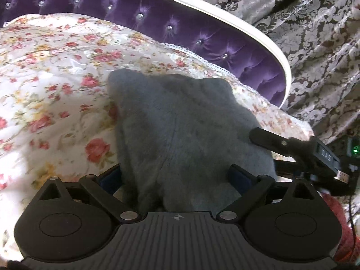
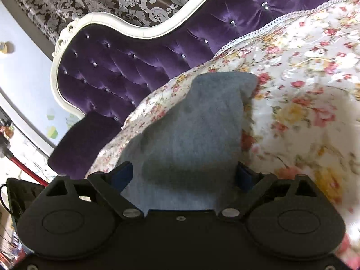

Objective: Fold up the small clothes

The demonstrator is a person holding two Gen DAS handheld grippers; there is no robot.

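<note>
Grey fuzzy garment point(image 1: 180, 123) lies on the floral bedspread point(image 1: 56, 78), folded into a compact, thick bundle, one corner pointing toward the headboard. Tufted purple headboard point(image 1: 157, 22) with small crystal buttons and a white curved frame runs behind the bed; patterned damask curtain point(image 1: 315, 33) hangs beyond it. Left gripper point(image 1: 175, 177) sits low over the near end of the garment, fingers spread wide, the blue pads standing at either side of the cloth; the grey bundle fills the gap between them, but the pads do not appear to press on it. Right gripper point(image 2: 184, 175) likewise low over the garment point(image 2: 191, 123), fingers set wide apart, cloth between them and no visible pinch. From the left wrist view, one black finger of the right gripper point(image 1: 270, 140) reaches in from the right edge and lies at the garment's right border, at or just above the fabric; contact cannot be told. From the right wrist view the bedspread point(image 2: 303, 78) shows a lace-trimmed edge against the headboard point(image 2: 123, 67). Edges of both views slightly blurred.
</note>
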